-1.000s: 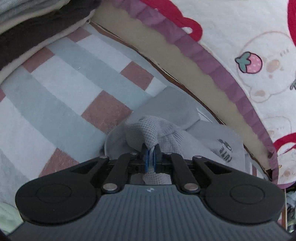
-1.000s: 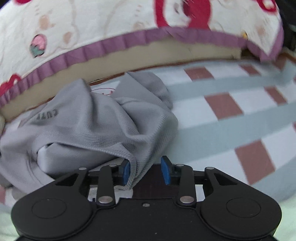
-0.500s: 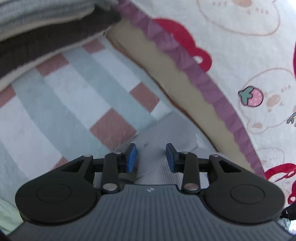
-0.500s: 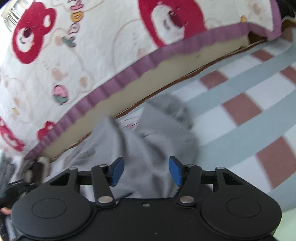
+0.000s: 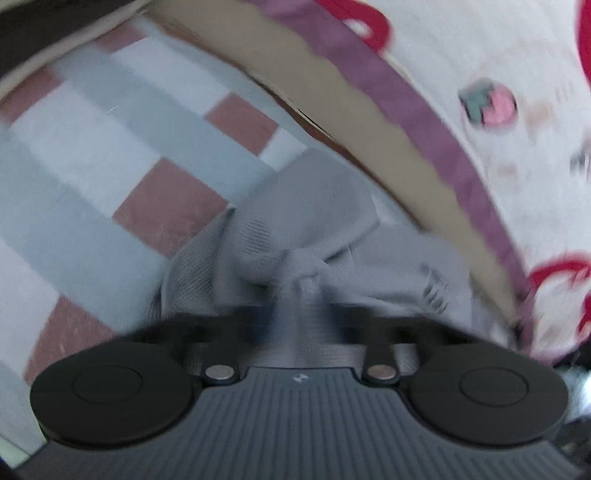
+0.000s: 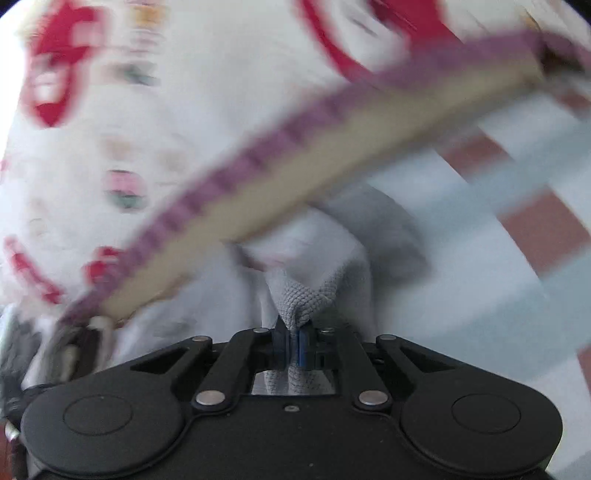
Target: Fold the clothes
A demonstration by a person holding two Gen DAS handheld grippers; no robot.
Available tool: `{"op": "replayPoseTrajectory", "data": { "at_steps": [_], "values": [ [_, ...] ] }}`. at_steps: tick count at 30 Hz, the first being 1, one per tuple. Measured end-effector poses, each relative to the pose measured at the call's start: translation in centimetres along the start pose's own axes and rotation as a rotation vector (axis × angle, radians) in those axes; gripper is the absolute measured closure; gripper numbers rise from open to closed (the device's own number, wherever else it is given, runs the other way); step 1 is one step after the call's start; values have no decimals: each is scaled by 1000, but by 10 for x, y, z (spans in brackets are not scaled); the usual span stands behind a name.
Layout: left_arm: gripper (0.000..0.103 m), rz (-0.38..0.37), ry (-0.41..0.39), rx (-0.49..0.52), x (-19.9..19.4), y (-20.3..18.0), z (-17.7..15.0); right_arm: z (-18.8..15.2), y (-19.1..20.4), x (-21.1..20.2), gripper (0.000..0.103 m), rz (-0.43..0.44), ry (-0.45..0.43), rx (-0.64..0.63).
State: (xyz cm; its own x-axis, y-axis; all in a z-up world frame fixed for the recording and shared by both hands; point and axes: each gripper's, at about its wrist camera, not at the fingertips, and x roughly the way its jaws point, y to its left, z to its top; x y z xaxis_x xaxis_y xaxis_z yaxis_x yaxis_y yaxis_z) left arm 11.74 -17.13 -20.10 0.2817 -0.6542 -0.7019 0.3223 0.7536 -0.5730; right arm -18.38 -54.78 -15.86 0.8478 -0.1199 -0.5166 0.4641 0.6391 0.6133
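Observation:
A crumpled grey knit garment [image 5: 314, 206] lies on the checked bed sheet [image 5: 110, 155], right beside the edge of a cartoon-print blanket. My left gripper [image 5: 301, 317] is blurred by motion; the cloth gathers to a pinched point between its fingers, so it looks shut on the garment. In the right wrist view the same garment [image 6: 384, 221] trails away from my right gripper [image 6: 293, 338], whose blue pads are pressed together on a ridge of the knit fabric. Both views are smeared by movement.
A white blanket [image 5: 498, 55] with red bears, strawberries and a purple border [image 6: 229, 173] lies over the bed next to the garment. A dark folded pile [image 5: 37, 22] sits at the top left. The sheet [image 6: 535, 229] stretches out to the right.
Half a second ago both grippers stood open over the garment. Now each has closed on a fold of the grey fabric, and both cameras are moving quickly.

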Motion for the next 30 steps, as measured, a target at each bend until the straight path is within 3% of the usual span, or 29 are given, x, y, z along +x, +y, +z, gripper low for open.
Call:
{"op": "replayPoseTrajectory", "data": {
  "at_steps": [2, 4, 6, 8, 12, 14, 16, 19, 24, 27, 30],
  "values": [
    [96, 1, -58, 52, -16, -10, -3, 6, 22, -30, 96, 37, -76, -40],
    [96, -19, -142, 79, -41, -16, -3, 13, 34, -63, 96, 4, -132, -93],
    [96, -38, -239, 85, -68, -16, -1, 17, 40, -93, 96, -66, -171, -136],
    [96, -40, -274, 50, -81, -6, -3, 12, 35, -103, 96, -153, -143, -165],
    [96, -41, -149, -84, -62, 21, -9, -14, 10, -76, 96, -281, -16, -141],
    [96, 8, -85, -111, -49, 26, -10, -25, -1, -59, 95, -314, 40, -104],
    [96, 35, -67, -110, -42, 27, -13, -31, -8, -52, 90, -323, 54, -65],
    [96, 16, -68, -114, -45, 28, -13, -29, -15, -49, 84, -330, 51, -13],
    [95, 1, -25, -153, -41, 34, -13, -27, -33, -60, 48, -372, 43, 67],
    [94, 10, 11, -173, -34, 38, -13, -31, -47, -60, 47, -413, 59, 116],
    [94, 11, 21, -178, -32, 39, -13, -37, -63, -62, 47, -379, 62, 212]
  ]
}}
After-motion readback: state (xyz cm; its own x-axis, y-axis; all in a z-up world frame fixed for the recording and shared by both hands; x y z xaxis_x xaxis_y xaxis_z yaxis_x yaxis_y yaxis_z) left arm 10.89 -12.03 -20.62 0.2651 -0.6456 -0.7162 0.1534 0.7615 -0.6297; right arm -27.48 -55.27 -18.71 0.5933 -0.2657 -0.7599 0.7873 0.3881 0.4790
